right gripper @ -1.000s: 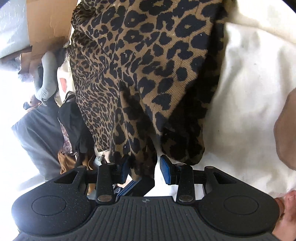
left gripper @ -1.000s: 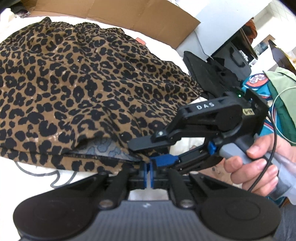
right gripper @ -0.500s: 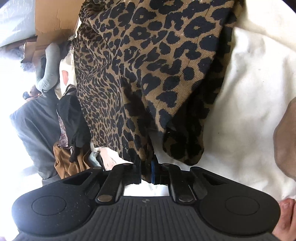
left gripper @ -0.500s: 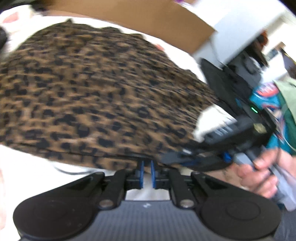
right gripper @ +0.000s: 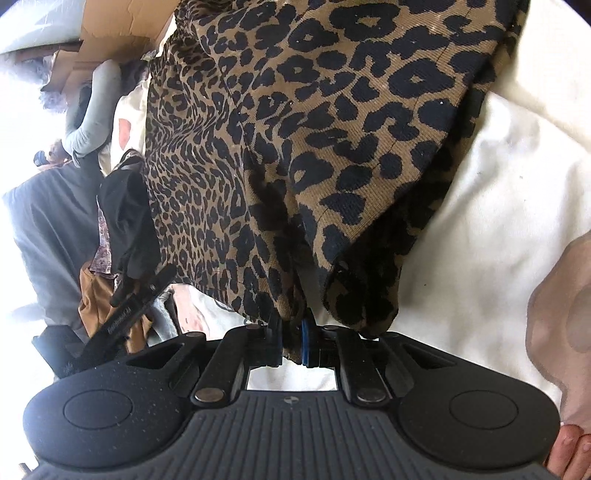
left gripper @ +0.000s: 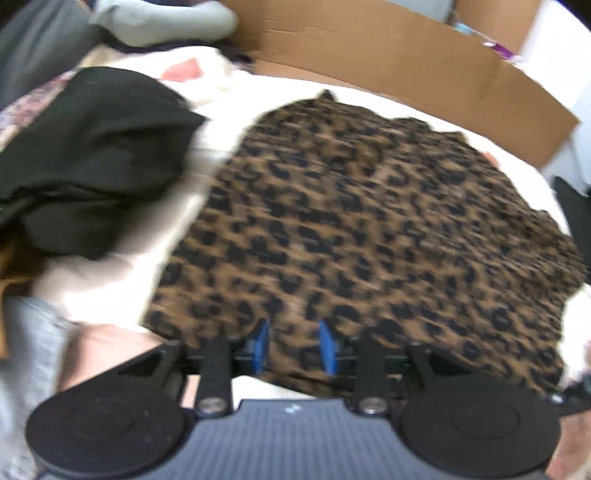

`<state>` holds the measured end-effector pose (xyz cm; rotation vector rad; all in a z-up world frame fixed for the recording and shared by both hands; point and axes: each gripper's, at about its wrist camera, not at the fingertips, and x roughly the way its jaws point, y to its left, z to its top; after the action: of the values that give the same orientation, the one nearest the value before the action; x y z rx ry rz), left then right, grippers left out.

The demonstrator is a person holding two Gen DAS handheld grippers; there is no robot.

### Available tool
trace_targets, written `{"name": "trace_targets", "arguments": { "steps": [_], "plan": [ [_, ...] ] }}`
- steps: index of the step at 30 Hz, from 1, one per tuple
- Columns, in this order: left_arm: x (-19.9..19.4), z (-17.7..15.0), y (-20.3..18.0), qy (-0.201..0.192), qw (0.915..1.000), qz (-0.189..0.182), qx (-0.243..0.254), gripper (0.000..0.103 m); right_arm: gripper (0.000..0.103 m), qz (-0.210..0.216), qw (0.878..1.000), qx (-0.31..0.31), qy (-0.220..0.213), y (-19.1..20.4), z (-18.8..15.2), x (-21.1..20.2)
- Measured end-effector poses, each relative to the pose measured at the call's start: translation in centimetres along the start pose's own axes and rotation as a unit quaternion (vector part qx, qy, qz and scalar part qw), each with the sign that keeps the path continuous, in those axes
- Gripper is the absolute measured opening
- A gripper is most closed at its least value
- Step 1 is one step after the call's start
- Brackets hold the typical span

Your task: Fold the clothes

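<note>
A brown leopard-print garment [left gripper: 369, 221] lies spread on a white bed sheet [left gripper: 110, 284]. My left gripper [left gripper: 294, 345] hovers at its near hem, open, with the blue pads [left gripper: 262, 343] apart and patterned cloth showing behind the gap. The view is blurred, so I cannot tell whether the pads touch the cloth. In the right wrist view the leopard garment [right gripper: 332, 110] hangs in folds toward my right gripper [right gripper: 291, 343], which is shut on a bunched edge of it. The left gripper [right gripper: 140, 295] shows there as a black bar at the left.
A pile of black clothing [left gripper: 92, 158] lies left of the garment, with grey cloth [left gripper: 159, 18] behind it. A cardboard sheet [left gripper: 406, 62] stands along the far side. A person's hand [right gripper: 561, 295] sits at the right edge over the white sheet [right gripper: 498, 184].
My left gripper has opened, let go of the hem and swung left, so the black pile is now in view. My right gripper stays shut on the garment's edge.
</note>
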<state>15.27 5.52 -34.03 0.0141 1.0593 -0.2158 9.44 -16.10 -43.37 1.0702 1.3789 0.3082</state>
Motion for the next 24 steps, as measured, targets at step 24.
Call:
{"name": "trace_targets", "arguments": {
  "steps": [24],
  "plan": [
    [3.3,-0.4,7.1,-0.013,0.9978,0.045,-0.048,0.043,0.007,-0.022,1.000,-0.014,-0.006,0.0,0.1,0.0]
  ]
}}
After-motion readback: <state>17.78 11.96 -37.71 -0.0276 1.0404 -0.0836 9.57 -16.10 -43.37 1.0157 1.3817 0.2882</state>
